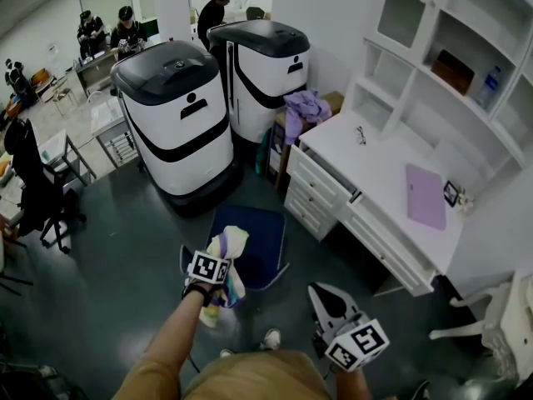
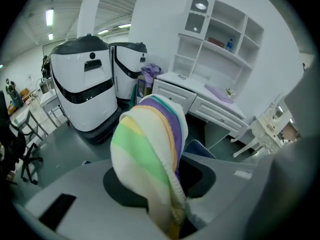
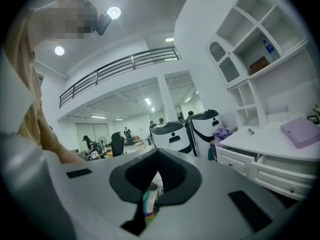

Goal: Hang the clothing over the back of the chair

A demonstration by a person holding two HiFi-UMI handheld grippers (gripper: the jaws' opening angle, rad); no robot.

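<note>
A striped knit garment (image 1: pixel 230 247), cream with green, yellow and purple bands, hangs bunched at the near edge of a blue chair (image 1: pixel 254 248). My left gripper (image 1: pixel 218 283) points steeply down into it. In the left gripper view the garment (image 2: pixel 150 149) fills the space between the jaws, which stand apart around the left gripper (image 2: pixel 157 181); a blue chair edge (image 2: pixel 201 148) shows behind. My right gripper (image 1: pixel 326 294) hangs to the right of the chair, nearly level, its tips together and holding nothing. In the right gripper view the right gripper (image 3: pixel 157 156) has a strip of the garment (image 3: pixel 149 204) showing beyond it.
A white desk (image 1: pixel 366 169) with drawers and a shelf hutch stands at the right, with a purple folder (image 1: pixel 425 197) on it. Two big white-and-black machines (image 1: pixel 179 115) stand behind the chair. A white chair (image 1: pixel 500 315) is at the far right and a black office chair (image 1: pixel 37 190) at the left.
</note>
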